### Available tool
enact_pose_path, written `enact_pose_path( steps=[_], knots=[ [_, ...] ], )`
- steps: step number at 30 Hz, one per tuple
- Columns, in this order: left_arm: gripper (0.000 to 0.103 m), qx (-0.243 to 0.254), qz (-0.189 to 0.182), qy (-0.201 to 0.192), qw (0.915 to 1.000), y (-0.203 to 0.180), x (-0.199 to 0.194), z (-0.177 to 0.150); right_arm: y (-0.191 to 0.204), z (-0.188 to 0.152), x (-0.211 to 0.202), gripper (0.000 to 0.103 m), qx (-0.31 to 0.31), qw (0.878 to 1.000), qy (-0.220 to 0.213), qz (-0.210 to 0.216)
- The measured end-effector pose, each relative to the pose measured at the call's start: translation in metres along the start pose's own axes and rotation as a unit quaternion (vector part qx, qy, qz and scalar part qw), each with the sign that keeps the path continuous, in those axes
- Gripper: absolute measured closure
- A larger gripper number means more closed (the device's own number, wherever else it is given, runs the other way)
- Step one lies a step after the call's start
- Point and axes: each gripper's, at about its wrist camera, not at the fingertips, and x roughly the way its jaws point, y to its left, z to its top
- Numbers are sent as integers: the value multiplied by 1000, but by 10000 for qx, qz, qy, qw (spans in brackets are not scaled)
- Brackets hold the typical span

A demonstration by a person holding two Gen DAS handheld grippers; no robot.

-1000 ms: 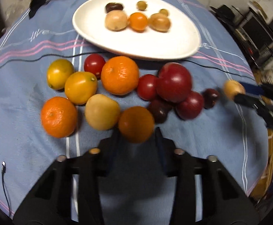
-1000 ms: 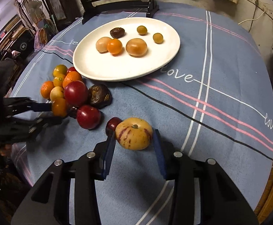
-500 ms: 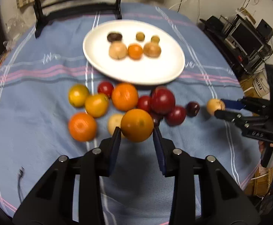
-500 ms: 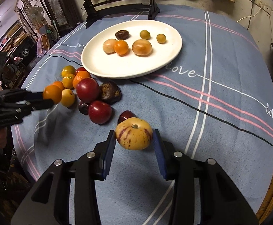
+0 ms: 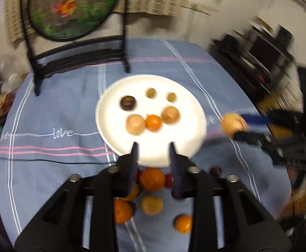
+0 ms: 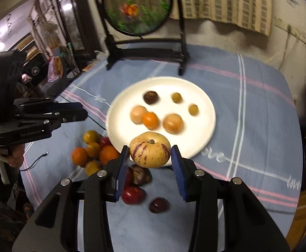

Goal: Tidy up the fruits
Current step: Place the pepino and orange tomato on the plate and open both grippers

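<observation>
My right gripper (image 6: 149,155) is shut on a yellow fruit with purple streaks (image 6: 149,152) and holds it in the air at the near rim of the white plate (image 6: 203,109); it also shows in the left wrist view (image 5: 233,124). My left gripper (image 5: 154,148) is open and empty above the plate's near rim (image 5: 153,157). The plate holds several small fruits, among them an orange one (image 5: 154,122) and a dark one (image 5: 127,103). An orange (image 5: 183,223) lies on the cloth below the left gripper, right of the fruit pile (image 5: 152,178).
Oranges, yellow fruits and red and dark fruits lie in a cluster on the blue striped tablecloth (image 6: 247,96) near the plate. A round painted screen on a black stand (image 6: 136,6) stands at the table's far edge. A thin black cable (image 5: 48,160) crosses the cloth.
The orange is no longer between the left fingers; an orange now lies on the cloth. Both grippers rose and moved toward the plate. The right one still holds the streaked fruit.
</observation>
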Motion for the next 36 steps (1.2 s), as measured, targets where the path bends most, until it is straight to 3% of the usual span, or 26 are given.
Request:
enact_pose_path(
  steps=[1, 3, 7, 10, 13, 14, 15, 16, 21, 25, 29, 36],
  knots=[
    [38, 270, -6, 100, 9996, -7, -3, -13, 4, -2, 0, 62, -59, 10000, 31, 50],
    [36, 646, -155, 324, 9973, -20, -1, -37, 8, -8, 4, 62, -72, 9998, 124, 119],
    [36, 1498, -409, 1019, 9826, -58, 22, -99, 7, -28, 19, 62, 76, 9988, 441, 180],
    [35, 1574, -382, 1215, 9793, -69, 41, -117, 6, -42, 24, 62, 191, 9977, 614, 189],
    [36, 1335, -381, 1283, 9820, -67, 58, -117, 7, -51, 23, 62, 256, 9972, 677, 186],
    [38, 1285, -371, 1299, 9825, -66, 62, -116, 6, -53, 23, 62, 273, 9971, 679, 191],
    [62, 1250, -388, 1320, 9826, -65, 64, -116, 5, -55, 21, 62, 297, 9971, 672, 180],
    [66, 1123, -519, 1428, 9820, -62, 68, -114, 4, -57, 20, 62, 315, 9972, 661, 175],
    [66, 749, -653, 1381, 9854, -42, 57, -97, -4, -54, 15, 62, 419, 9975, 545, 153],
    [66, 441, -714, 822, 9931, -18, 36, -45, -13, -31, 15, 62, 411, 9986, 324, 118],
    [66, 248, -333, 289, 9987, -3, 39, 10, -19, 9, 25, 62, 387, 9992, 25, 65],
    [66, 43, 174, 357, 9992, 14, 88, 62, -35, 62, 64, 62, 549, 9984, -127, 45]
  ],
)
